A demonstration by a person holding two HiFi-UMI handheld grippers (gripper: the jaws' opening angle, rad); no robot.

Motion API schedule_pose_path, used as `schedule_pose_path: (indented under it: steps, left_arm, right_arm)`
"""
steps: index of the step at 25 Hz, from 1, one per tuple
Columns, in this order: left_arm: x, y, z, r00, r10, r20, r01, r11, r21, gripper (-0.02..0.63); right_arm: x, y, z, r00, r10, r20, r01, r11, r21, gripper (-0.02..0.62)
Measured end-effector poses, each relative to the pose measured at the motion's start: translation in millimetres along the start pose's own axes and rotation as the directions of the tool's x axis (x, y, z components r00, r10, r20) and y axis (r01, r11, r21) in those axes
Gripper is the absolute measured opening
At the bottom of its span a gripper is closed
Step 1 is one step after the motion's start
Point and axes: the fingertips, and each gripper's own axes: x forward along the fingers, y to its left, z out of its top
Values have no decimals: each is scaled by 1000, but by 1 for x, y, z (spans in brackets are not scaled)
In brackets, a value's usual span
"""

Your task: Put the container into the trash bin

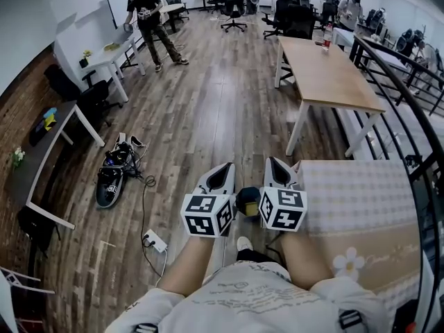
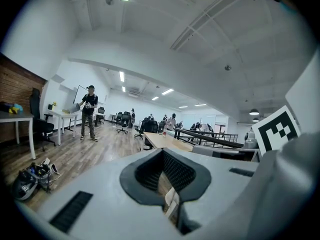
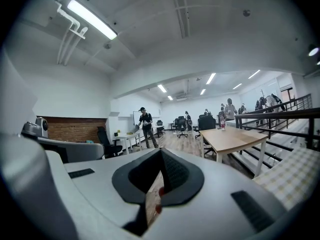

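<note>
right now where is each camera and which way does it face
Head view: on the person's head, looking steeply down at the brown plank floor; bare forearms, left claw and right claw show.
Left claw view: rides the left claw, looks level across the office; its shut jaws show.
Right claw view: rides the right claw, same direction; its shut jaws show.
Shared: all show the light wooden table and a standing person in a dark top.

Two grippers held side by side above a wood floor [image 1: 201, 103].
The left gripper [image 1: 220, 177] and right gripper [image 1: 279, 172] point forward, near each other. A small dark object [image 1: 248, 201] shows between their marker cubes [image 1: 208, 215]. A checked-cloth table [image 1: 361, 193] stands just to the right. A power strip [image 1: 155, 241] lies at lower left.
</note>
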Motion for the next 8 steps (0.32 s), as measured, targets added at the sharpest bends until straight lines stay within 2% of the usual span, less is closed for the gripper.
schedule_pose_path:
  steps: [8]
  left_arm:
    - [0,-3,-1,1000,-6,-11,6,1000,1,5]
  right_arm:
    - [0,-2,-2,1000,-9,-9,9,1000,1,3]
